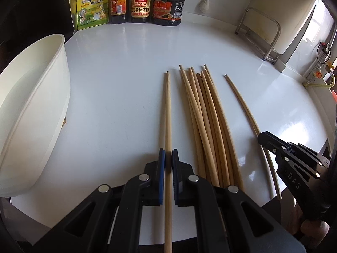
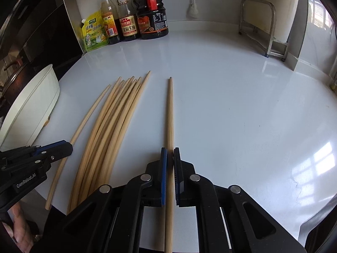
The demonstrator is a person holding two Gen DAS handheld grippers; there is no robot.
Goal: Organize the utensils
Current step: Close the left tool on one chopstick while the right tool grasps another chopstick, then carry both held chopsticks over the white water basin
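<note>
In the left wrist view my left gripper (image 1: pixel 167 158) is shut on a single wooden chopstick (image 1: pixel 167 109) that points away across the white counter (image 1: pixel 126 84). A bundle of several chopsticks (image 1: pixel 202 113) lies just right of it. Farther right, my right gripper (image 1: pixel 262 138) grips another lone chopstick (image 1: pixel 242 101). The right wrist view has my right gripper (image 2: pixel 170 158) shut on that chopstick (image 2: pixel 170 109), with the bundle (image 2: pixel 118 113) to its left. Beyond the bundle, the left gripper (image 2: pixel 68 146) holds its chopstick (image 2: pixel 88 116). A white container (image 1: pixel 42 97) (image 2: pixel 31 105) stands at the far left.
Sauce bottles (image 1: pixel 141 4) (image 2: pixel 151 16) and a yellow-green pouch (image 1: pixel 91 8) stand against the back wall. A metal rack (image 1: pixel 261 33) (image 2: pixel 263 25) sits at the back right. The chopsticks' near ends overhang the counter's front edge. A dark stove lies left of the container.
</note>
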